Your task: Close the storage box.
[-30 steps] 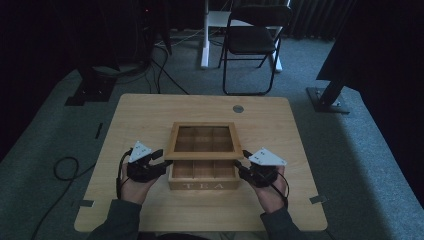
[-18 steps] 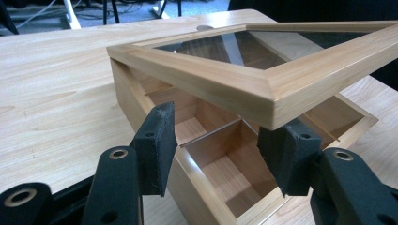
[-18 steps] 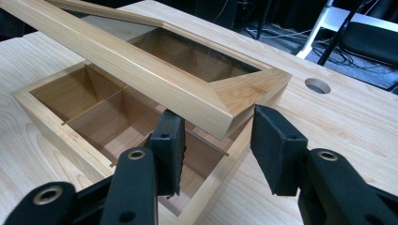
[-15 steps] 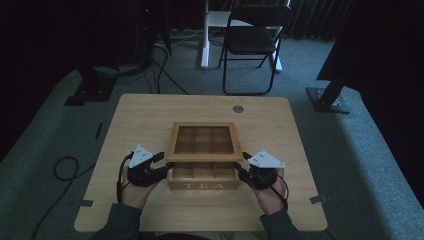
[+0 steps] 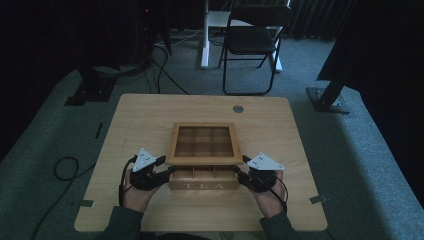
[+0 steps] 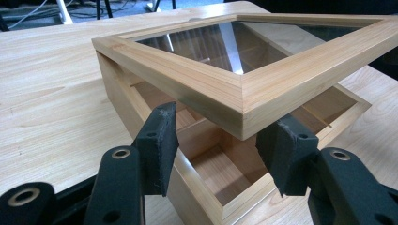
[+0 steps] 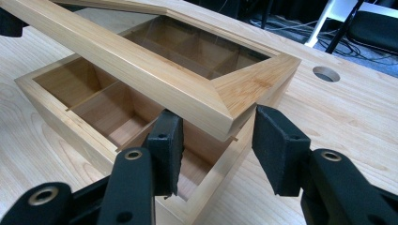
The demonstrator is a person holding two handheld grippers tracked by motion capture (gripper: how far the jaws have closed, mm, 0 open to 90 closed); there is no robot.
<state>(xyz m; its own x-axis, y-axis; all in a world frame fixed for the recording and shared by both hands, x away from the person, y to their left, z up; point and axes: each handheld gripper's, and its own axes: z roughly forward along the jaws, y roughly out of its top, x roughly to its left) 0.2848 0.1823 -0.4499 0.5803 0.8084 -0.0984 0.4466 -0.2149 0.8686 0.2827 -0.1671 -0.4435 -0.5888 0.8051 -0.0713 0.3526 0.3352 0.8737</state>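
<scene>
Here's the tea box (image 5: 202,185), sitting mid-bench and a little toward the 6 o'clock edge, with its TEA front facing the person. Its glass-paned lid (image 5: 202,160) is up off the front wall and tilted. The 12 o'clock edge stays low, where I'd guess the hinge is, and the 6 o'clock edge is raised, with a gap showing the dividers inside.

The left tool (image 5: 161,169) is at the lid's 7 o'clock corner. Its jaws stand apart with the corner between them, and they have just been closing a touch, though the pads show daylight either side of the wood. The right tool (image 5: 242,169) mirrors it at the 5 o'clock corner, jaws apart around that corner and no pad visibly pressing. Whether the lid rests on the jaws I can't quite tell.

So how far along is it? I'd call this early in the opening — the lid has cracked free of the box but sits only a small way up. Left to do, by my reading: swing it up and over toward 12 o'clock until the compartments lie fully open. They look empty, and the bench (image 5: 150,115) around the box carries nothing else to load.
</scene>
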